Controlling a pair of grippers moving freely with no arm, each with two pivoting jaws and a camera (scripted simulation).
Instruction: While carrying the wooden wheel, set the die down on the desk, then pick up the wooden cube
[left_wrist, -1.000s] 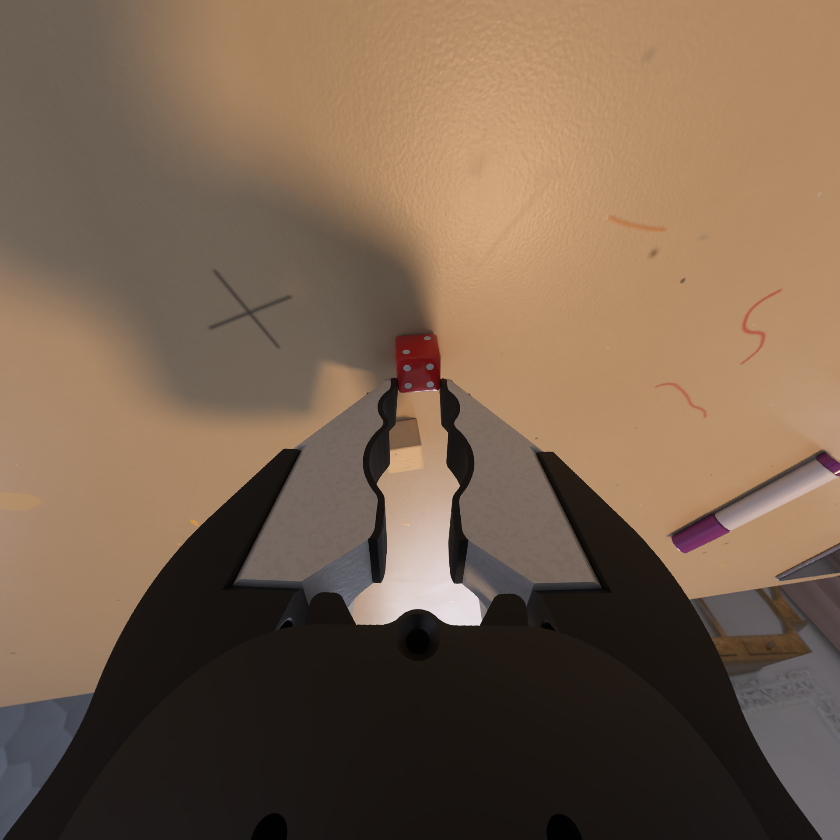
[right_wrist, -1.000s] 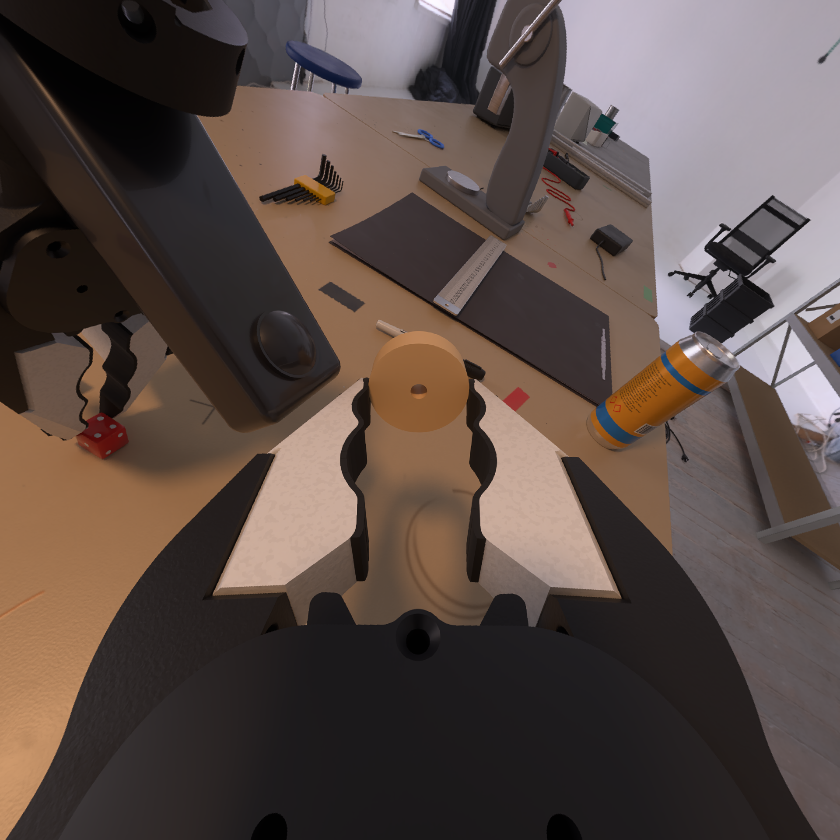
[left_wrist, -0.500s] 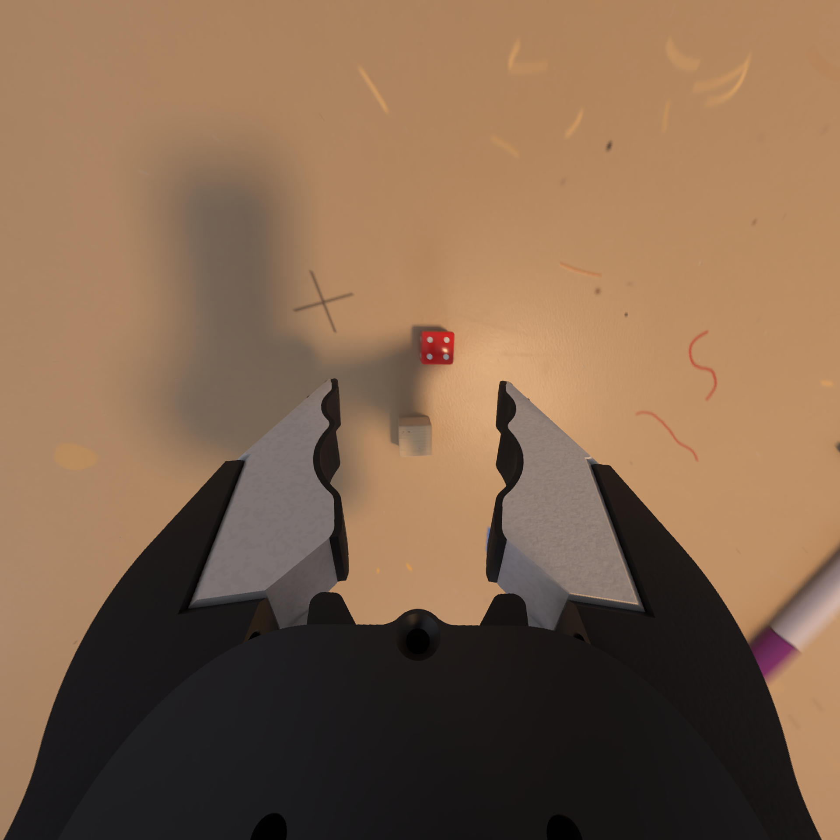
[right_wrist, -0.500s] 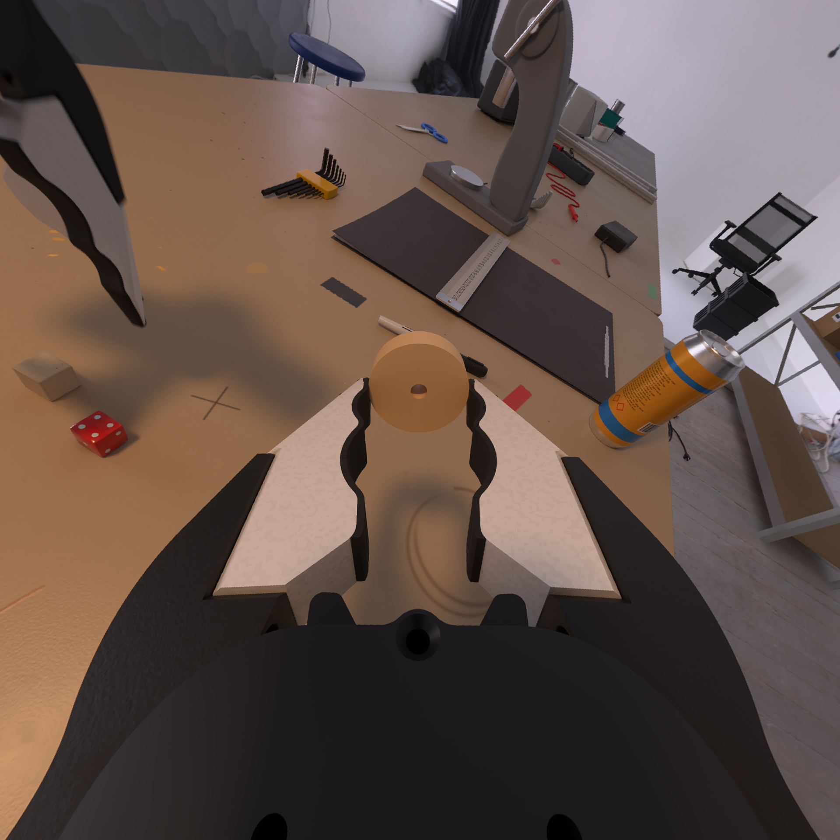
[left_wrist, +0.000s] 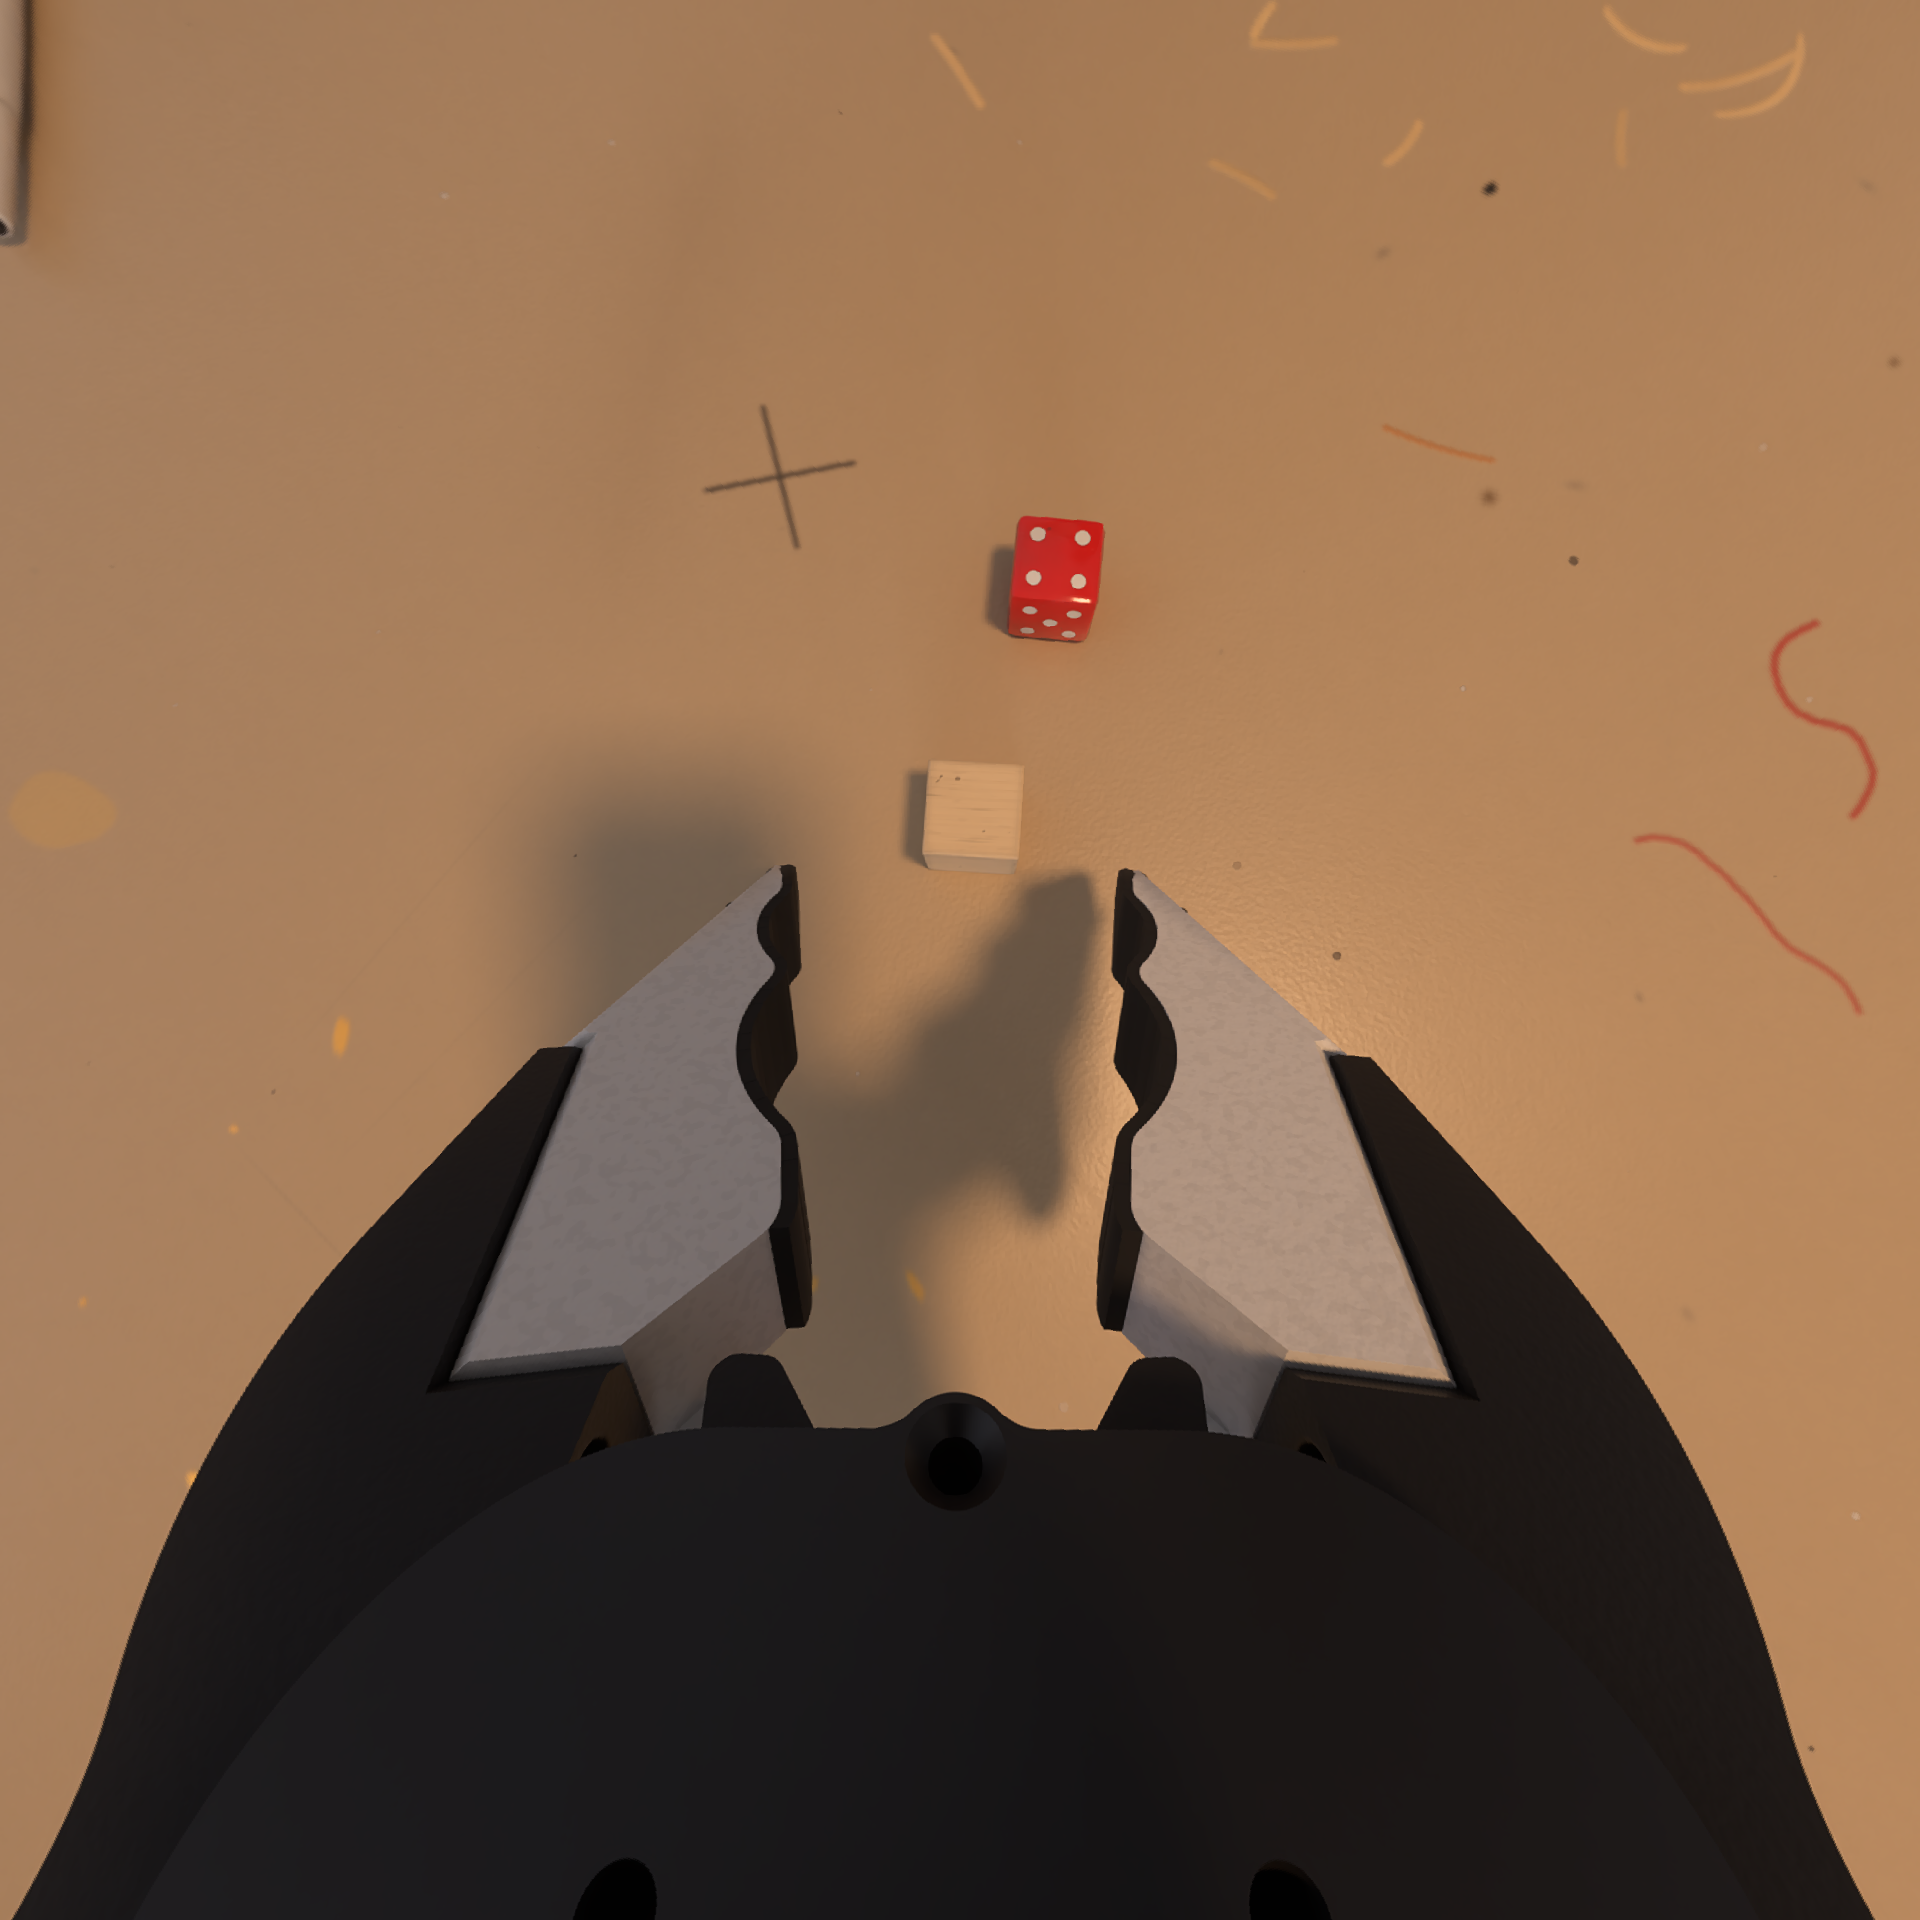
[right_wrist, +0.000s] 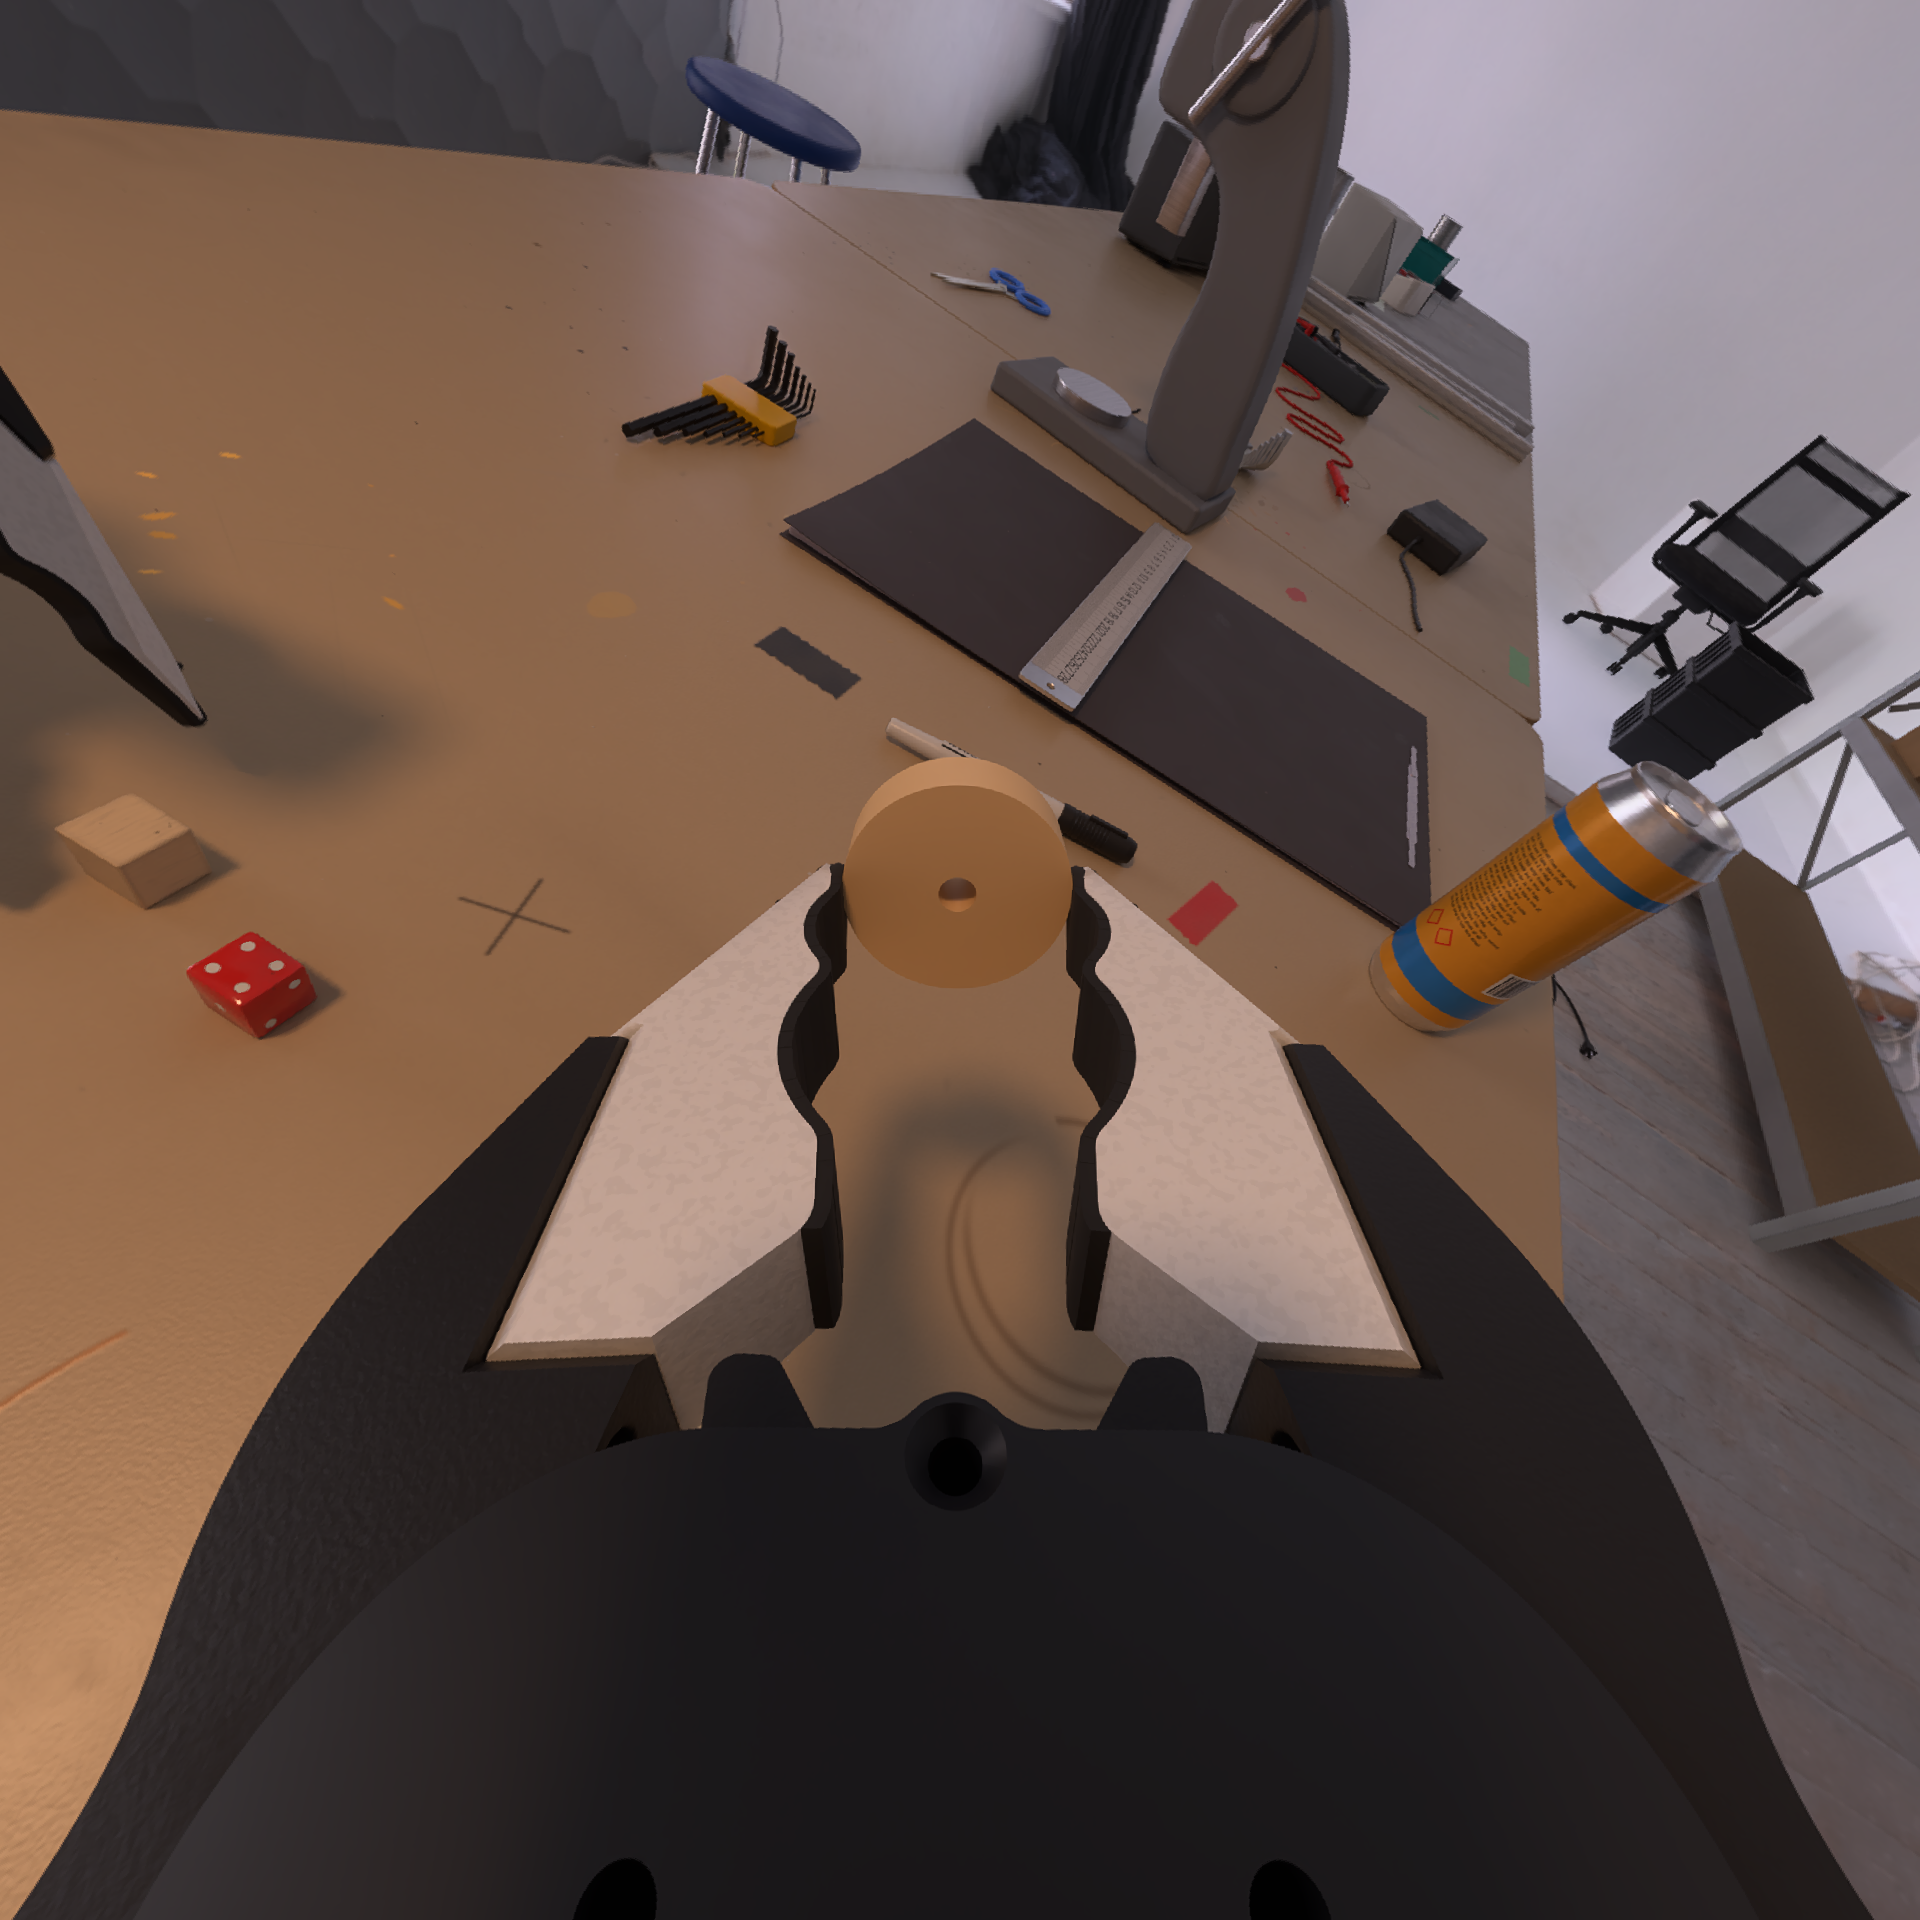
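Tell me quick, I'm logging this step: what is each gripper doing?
Left gripper: open, holding nothing.
Right gripper: closed on the wooden wheel.

Your left gripper (left_wrist: 954, 878) has bare desk (left_wrist: 416, 675) flanking the wooden cube (left_wrist: 972, 816); only the red die (left_wrist: 1055, 578) stands just beyond it.

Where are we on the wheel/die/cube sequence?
Done: the die sits on the desk, free of both grippers. In hand: the right gripper is shut on the wooden wheel. Left: the wooden cube is on the desk ungrasped; the left gripper is open above the desk, the cube just ahead of its fingertips.
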